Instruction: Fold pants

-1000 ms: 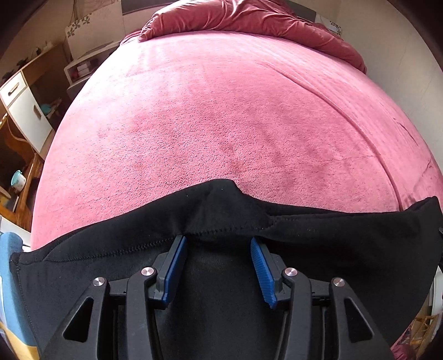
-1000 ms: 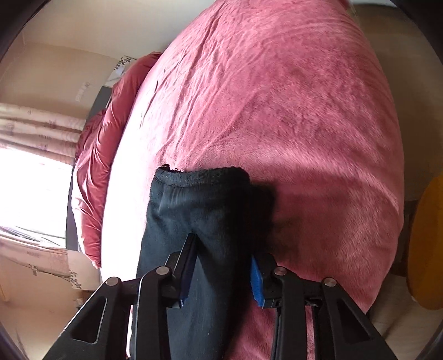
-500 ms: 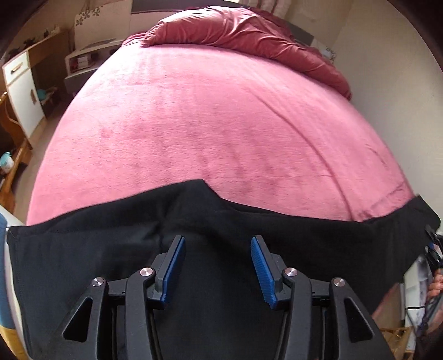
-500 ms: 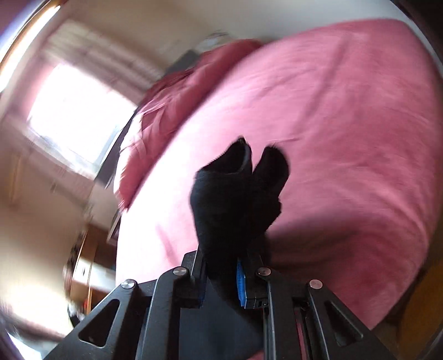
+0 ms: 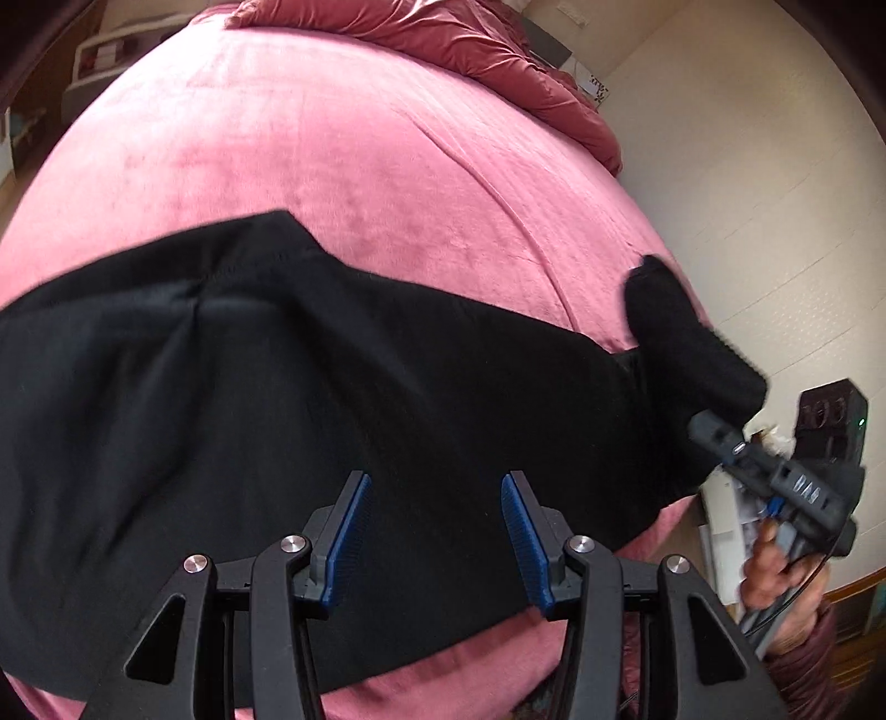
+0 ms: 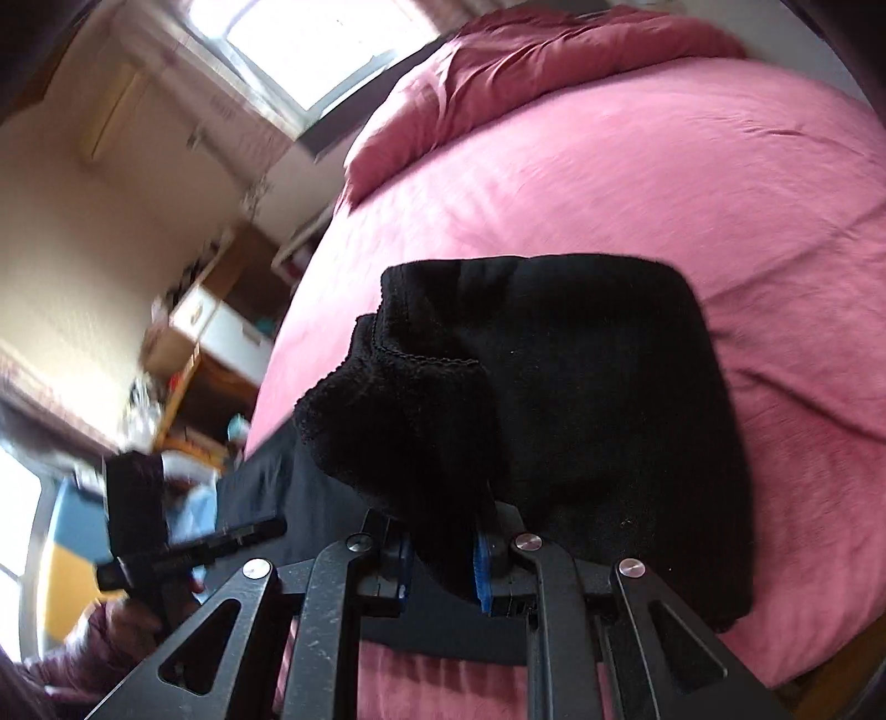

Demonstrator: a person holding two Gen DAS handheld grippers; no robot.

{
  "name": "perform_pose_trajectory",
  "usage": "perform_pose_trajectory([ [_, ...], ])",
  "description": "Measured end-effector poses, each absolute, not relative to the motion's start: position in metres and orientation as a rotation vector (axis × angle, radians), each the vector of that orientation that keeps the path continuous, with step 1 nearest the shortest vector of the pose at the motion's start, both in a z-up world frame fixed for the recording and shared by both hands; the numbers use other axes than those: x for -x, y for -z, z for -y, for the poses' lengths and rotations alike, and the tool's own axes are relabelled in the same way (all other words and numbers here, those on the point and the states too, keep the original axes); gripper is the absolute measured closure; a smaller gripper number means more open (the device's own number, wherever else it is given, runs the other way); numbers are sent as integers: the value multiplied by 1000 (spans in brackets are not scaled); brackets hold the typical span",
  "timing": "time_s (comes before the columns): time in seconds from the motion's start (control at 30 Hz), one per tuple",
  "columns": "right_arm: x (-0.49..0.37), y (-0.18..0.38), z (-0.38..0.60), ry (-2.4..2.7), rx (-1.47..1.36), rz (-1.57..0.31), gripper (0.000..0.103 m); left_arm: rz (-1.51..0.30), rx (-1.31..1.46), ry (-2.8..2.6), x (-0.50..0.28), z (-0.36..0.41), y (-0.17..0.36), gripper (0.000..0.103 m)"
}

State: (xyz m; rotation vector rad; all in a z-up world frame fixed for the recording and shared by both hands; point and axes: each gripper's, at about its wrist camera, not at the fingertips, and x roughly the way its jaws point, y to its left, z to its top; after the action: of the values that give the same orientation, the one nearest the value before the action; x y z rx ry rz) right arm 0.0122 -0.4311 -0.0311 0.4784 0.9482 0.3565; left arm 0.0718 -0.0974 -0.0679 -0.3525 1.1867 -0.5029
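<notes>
Black pants [image 5: 277, 399] lie across the near part of a pink bed [image 5: 360, 155]. My left gripper [image 5: 434, 526] is open just above the pants, nothing between its blue pads. My right gripper [image 6: 443, 559] is shut on the ribbed cuff end of the pants [image 6: 410, 410] and holds it lifted, doubled over the rest of the fabric [image 6: 609, 399]. In the left wrist view the right gripper [image 5: 769, 471] shows at the right edge with the cuff [image 5: 675, 327] sticking up from it.
A crumpled red duvet [image 5: 454, 44] lies at the bed's far end, also in the right wrist view [image 6: 526, 72]. A white wall [image 5: 747, 194] runs along the bed's right side. A wooden desk with white drawers [image 6: 221, 327] stands beyond the bed's left side.
My right gripper closed on the pants' cuff end, lifted it and swung it inward over the pants. The left view has shifted right; the left gripper stays open over the fabric.
</notes>
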Motion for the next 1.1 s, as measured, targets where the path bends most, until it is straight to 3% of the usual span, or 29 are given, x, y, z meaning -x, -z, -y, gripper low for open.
perform_pose_trajectory([
  [0.27,-22,84,356,-399,-292,-1120,85,-1252,562,614,-70,93,82,54],
  [0.47,-31,88,344,-386,-258,-1127,82,-1284,675,688,-77,100,83,51],
  [0.57,-25,86,348,-402,-274,-1130,68,-1300,704,703,-82,105,86,50],
  [0.63,-22,85,345,-422,-281,-1123,64,-1312,715,714,-85,110,87,49],
  [0.7,-19,82,347,-454,-295,-1122,48,-1334,730,724,-89,116,90,48],
  [0.77,-13,77,353,-499,-332,-1114,42,-1359,738,721,-93,117,94,47],
  [1.03,4,77,380,-417,-366,-1103,44,-1417,749,673,-92,116,112,47],
  [1.1,8,79,390,-376,-381,-1111,54,-1427,751,664,-91,115,114,47],
])
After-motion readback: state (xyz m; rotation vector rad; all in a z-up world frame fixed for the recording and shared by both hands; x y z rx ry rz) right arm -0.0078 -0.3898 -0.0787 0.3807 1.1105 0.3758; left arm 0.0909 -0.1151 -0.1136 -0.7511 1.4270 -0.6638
